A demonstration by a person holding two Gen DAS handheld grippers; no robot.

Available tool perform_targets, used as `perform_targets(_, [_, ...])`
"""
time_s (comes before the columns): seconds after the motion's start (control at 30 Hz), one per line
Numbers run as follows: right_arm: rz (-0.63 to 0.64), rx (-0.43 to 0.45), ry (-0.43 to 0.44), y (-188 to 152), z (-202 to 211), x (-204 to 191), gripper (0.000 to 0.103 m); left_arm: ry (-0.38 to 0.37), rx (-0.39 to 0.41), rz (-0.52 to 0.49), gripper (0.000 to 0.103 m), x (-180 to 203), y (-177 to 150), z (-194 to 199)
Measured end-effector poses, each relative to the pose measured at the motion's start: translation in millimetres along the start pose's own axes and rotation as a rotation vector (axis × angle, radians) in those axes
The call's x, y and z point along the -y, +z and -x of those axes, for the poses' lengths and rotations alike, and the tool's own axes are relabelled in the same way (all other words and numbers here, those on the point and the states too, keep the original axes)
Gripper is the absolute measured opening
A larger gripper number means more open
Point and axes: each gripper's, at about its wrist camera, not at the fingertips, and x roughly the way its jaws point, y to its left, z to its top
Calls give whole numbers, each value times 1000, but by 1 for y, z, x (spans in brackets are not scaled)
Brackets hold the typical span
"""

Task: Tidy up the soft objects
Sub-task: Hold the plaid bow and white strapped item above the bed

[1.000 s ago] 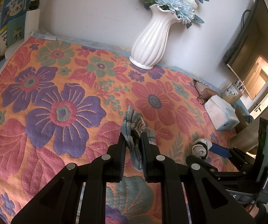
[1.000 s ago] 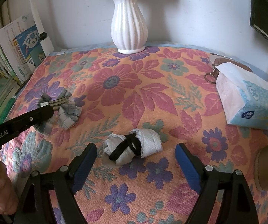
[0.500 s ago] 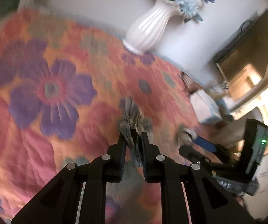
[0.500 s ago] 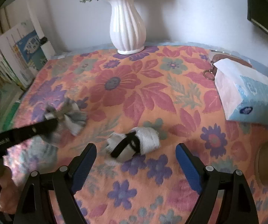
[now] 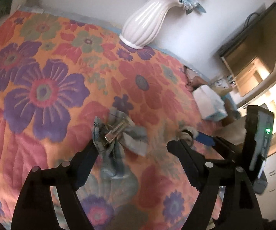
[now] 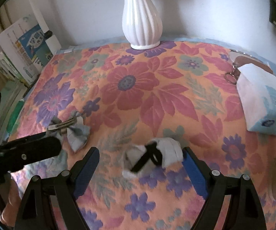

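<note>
A grey-blue checked fabric bow with a metal clip (image 5: pixel 118 136) lies on the flowered cloth between the tips of my left gripper (image 5: pixel 134 153), which is open; the left finger touches its edge. The bow also shows in the right wrist view (image 6: pixel 74 132) at the left, beside the left gripper. A rolled white sock with a black band (image 6: pixel 153 157) lies between the open fingers of my right gripper (image 6: pixel 140 157). That sock shows small in the left wrist view (image 5: pixel 186 134).
A white ribbed vase (image 6: pixel 141 23) with blue flowers stands at the back against the wall. A tissue pack (image 6: pixel 266 107) and a brown pouch with a key ring (image 6: pixel 239 65) lie at the right. Books (image 6: pixel 21 49) stand at the left edge.
My left gripper has opened and let the bow go onto the cloth. My right gripper has moved forward so the sock now sits between its fingers.
</note>
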Motion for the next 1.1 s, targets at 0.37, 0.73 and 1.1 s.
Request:
perform_targets(0.37, [57, 106, -103, -7, 1, -10, 50, 196, 92, -59, 23, 8, 1, -10])
perform_targets(0.73, [137, 143, -130, -12, 4, -27, 50, 169, 191, -101, 14, 15, -4, 8])
perform_targets(1.1, [114, 122, -124, -11, 2, -25, 50, 112, 167, -65, 14, 9, -2, 6])
